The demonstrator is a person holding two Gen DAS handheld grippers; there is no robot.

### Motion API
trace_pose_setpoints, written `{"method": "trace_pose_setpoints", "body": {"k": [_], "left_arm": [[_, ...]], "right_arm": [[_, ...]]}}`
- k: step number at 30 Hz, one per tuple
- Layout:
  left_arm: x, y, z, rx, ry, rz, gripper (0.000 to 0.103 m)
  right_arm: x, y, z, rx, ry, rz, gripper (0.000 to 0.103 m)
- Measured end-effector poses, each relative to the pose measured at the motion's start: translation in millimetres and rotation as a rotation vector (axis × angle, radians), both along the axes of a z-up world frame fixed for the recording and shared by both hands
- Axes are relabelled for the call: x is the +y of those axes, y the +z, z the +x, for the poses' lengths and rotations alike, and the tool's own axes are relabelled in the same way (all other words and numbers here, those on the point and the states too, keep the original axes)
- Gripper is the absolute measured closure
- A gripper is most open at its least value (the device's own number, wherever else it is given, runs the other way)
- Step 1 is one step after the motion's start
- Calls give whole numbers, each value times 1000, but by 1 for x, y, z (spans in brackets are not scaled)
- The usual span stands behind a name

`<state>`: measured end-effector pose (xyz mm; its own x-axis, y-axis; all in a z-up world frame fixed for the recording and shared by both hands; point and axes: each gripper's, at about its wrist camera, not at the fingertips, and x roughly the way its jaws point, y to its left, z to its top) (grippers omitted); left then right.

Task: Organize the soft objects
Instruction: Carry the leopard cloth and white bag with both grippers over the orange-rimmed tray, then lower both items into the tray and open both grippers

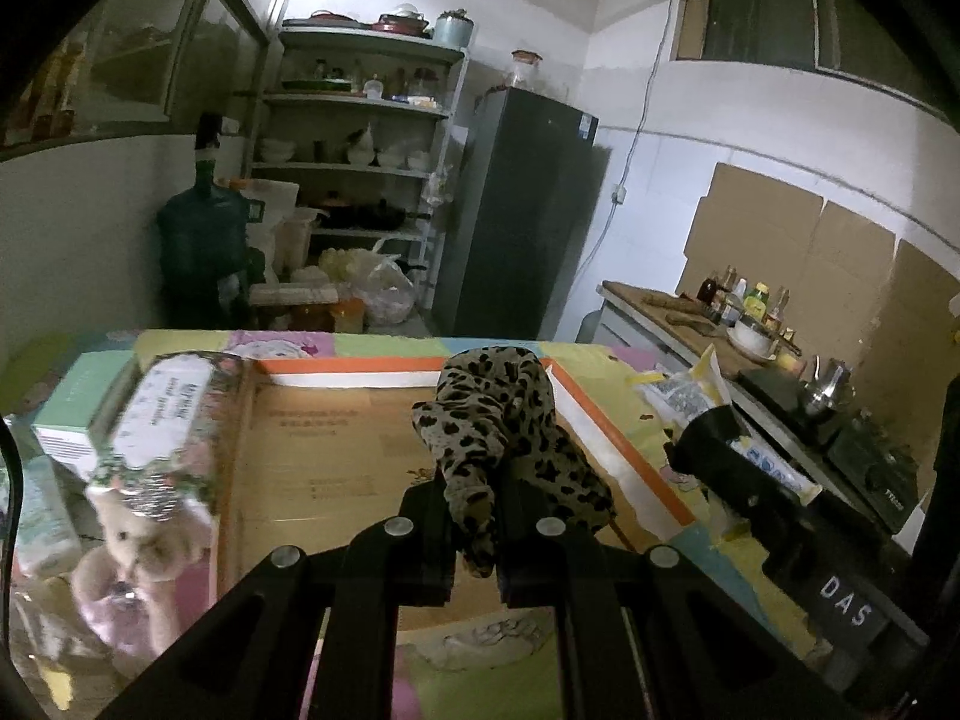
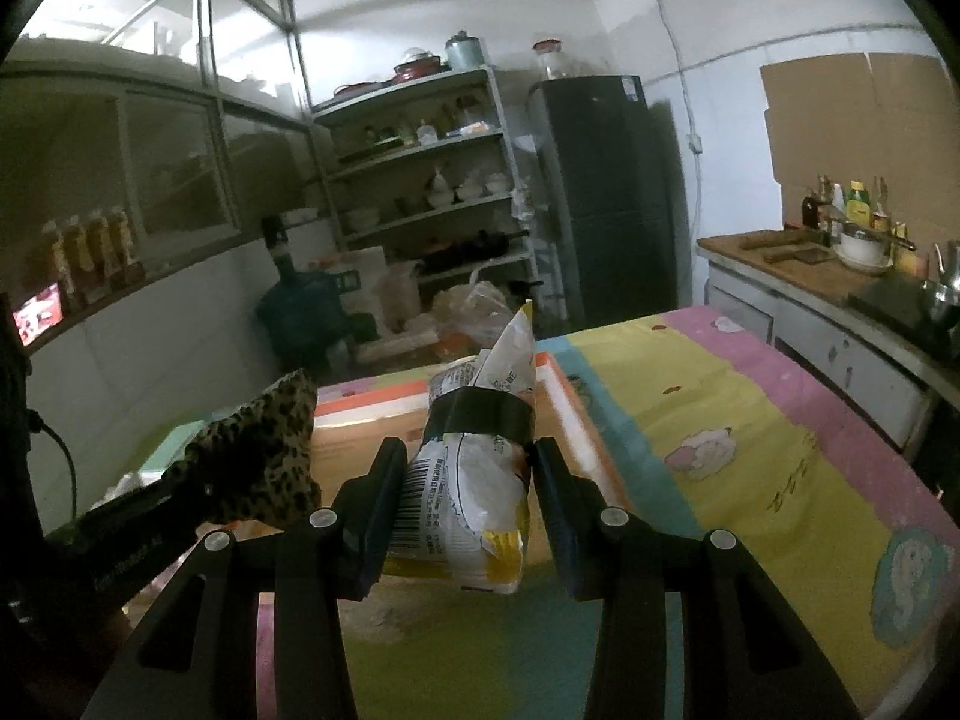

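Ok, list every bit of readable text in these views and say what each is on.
"DAS": white letters on the right gripper body.
Snack packet: barcode and print, too small to read.
Cardboard box: printed lines, blurred.
Floral packet: lettering blurred.

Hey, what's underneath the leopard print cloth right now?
The leopard print cloth hangs clamped in the left gripper, above the flat cardboard sheet with orange edging on the colourful tablecloth. Whatever lies directly beneath the cloth and the gripper is covered from view.
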<state>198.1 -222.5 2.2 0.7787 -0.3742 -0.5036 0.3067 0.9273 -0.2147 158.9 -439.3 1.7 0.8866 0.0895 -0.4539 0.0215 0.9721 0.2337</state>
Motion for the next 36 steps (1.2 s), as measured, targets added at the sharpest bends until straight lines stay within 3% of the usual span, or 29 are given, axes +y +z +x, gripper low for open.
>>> {"method": "trace_pose_setpoints", "body": {"k": [16, 30, 33, 36], "left_arm": [[-42, -48, 45, 154, -14, 76, 93], [-52, -67, 62, 222, -26, 92, 93], [-51, -70, 64, 237, -25, 83, 90], [-50, -70, 64, 243, -21, 75, 76]], "right_arm": [[-25, -36, 67, 132, 86, 55, 58], [-23, -61, 89, 235, 105, 70, 58], [-24, -64, 92, 253, 103, 77, 58], [-24, -65, 91, 256, 101, 78, 56]]}}
